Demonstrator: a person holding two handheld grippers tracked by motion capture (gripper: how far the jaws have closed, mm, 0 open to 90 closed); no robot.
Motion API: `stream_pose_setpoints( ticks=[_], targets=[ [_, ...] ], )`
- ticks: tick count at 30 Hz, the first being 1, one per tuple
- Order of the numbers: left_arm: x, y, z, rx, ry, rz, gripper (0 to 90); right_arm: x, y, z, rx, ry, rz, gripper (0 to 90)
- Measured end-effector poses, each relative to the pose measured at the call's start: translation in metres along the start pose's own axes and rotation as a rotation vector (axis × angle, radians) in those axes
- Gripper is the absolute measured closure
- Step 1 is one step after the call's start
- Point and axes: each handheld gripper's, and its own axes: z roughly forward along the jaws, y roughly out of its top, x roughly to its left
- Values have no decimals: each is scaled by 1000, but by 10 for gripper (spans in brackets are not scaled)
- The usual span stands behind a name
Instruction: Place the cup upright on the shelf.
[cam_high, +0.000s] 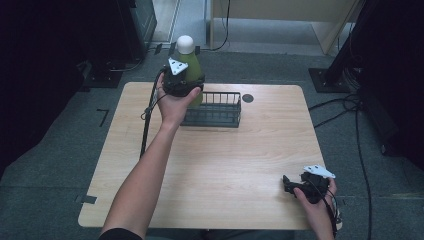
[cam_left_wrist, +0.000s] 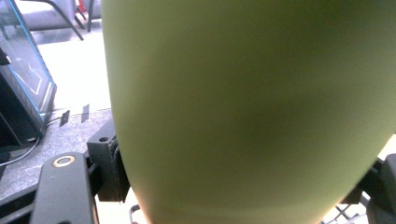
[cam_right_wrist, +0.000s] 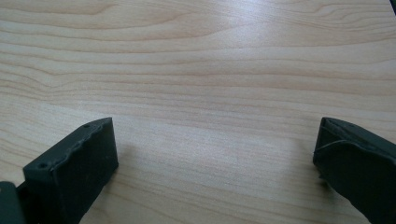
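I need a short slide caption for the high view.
Left hand-held gripper holds green bottle over wire basket.

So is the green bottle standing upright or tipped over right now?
Upright. The green bottle has its white cap at the top, gripped by the left claw at the wire basket.

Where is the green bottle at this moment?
In the high view, the green bottle is at the table's far left side, gripped by the left gripper, at the left end of the black wire basket.
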Motion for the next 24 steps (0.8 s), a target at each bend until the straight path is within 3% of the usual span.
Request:
stream_pose_setpoints(
  ticks=[9, 24],
  targets=[
    [2, -16, 21, 40, 11, -9, 209, 0, 0, 0, 0, 1, 0, 0],
    [4, -41, 33, 82, 16, -1, 209, 0, 0, 0, 1, 0, 0, 0]
  ],
)
